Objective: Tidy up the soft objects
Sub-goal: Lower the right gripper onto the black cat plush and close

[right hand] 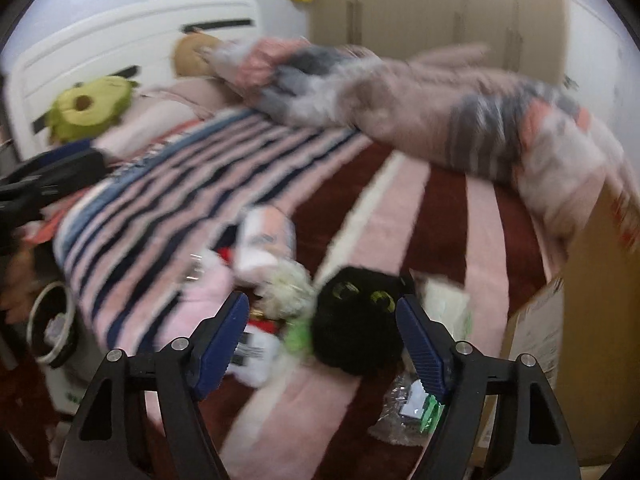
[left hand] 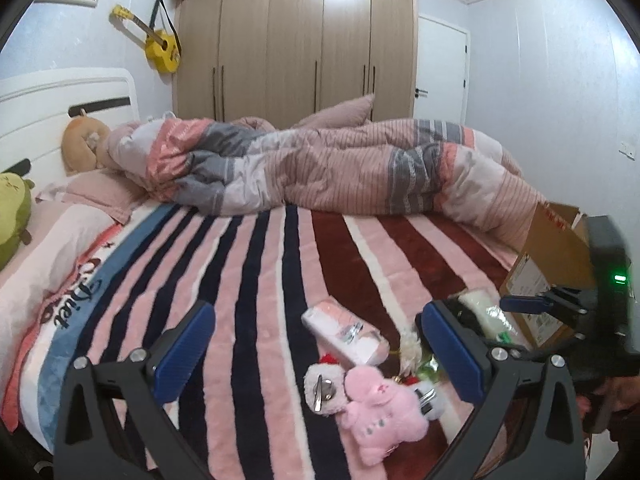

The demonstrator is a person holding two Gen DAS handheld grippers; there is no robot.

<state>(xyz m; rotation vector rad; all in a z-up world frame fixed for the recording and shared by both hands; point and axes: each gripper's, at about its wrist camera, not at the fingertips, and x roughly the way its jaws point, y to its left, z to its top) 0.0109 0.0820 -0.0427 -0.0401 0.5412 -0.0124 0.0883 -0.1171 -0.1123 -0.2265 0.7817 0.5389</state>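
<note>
Plush toys lie in a loose heap near the edge of the bed (left hand: 280,248), on its striped fleece blanket, and from what shows the sorting has barely begun. A pink plush animal (left hand: 380,412) lies at the front of the heap, touching a small white plush keychain (left hand: 322,390) with a metal clasp. Just behind them lies a wrapped pink-and-white soft pack (left hand: 346,330). Beside that sit a cream fluffy toy (right hand: 286,286) and a black plush with yellow-green eyes (right hand: 356,328), with some crinkled plastic packaging (right hand: 404,404) close by.

An open cardboard box (left hand: 556,264) stands on the bed just right of the heap and is probably where these things should go. Its inside cannot be seen, so whether anything is already packed cannot be told.

In the right wrist view the right hand-held gripper (right hand: 322,336) has its jaws spread around the black plush. The far pad sits at the toy's edge, but the near pad stands clear, so nothing is grasped yet. The left hand-held gripper (left hand: 316,332) hangs above the pink toy and the pack, released and empty.

By this reading every visible toy still waits to be moved, and the black plush looks like the first candidate
</note>
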